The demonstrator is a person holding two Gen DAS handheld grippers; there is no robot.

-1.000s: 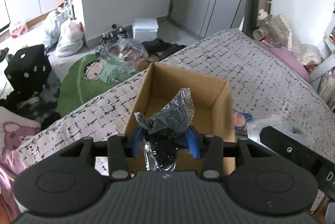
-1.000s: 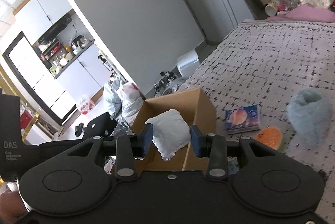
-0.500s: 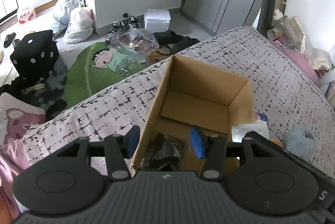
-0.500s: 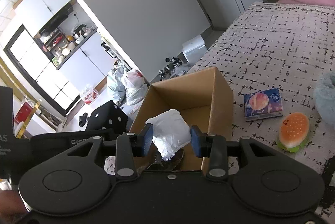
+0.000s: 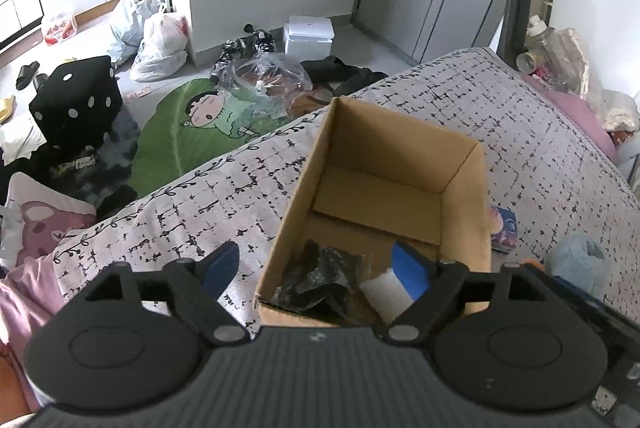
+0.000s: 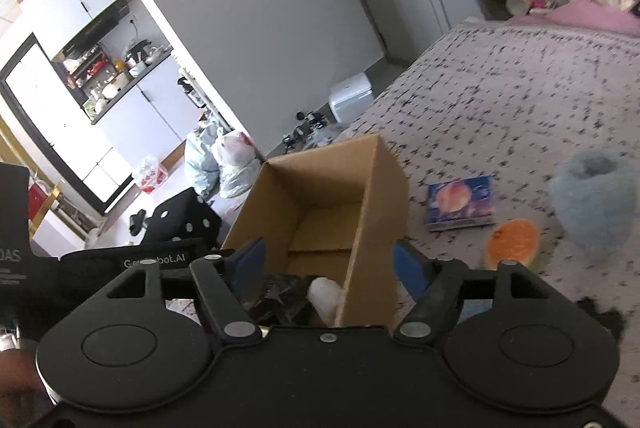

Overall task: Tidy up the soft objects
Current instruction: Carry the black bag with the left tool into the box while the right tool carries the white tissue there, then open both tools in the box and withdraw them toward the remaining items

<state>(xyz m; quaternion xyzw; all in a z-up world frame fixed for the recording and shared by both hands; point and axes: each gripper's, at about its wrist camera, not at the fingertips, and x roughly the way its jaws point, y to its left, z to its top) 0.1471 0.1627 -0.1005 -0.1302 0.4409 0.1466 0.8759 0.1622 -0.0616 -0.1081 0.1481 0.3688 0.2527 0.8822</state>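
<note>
Soft objects are going into the cardboard box on the patterned bedspread, and two of them already lie in its near end: a crinkly black packet and, just beside it toward the right wall, a white pouch. The left gripper hangs over that near end, pointing steeply down; its jaws have just been opening and stand wide, with the black packet below them and untouched. The right gripper sits over the box's near right corner; its jaws too have just been opening and now stand wide with nothing pressed between them, the white pouch lying free beneath, against the box wall.

Both releases look finished, so the step in hand is probably the withdrawal. To do it well, lift each gripper straight up with the jaws kept wide, so that a pad does not catch the crinkly film or the thin cardboard rim and tip the box.

Farther out on the bedspread, to the right of the box, three things still wait: an orange burger-shaped squishy, a blue tissue pack and a pale blue fluffy piece. The squishy lies nearest the right gripper and seems the natural next pick.
</note>
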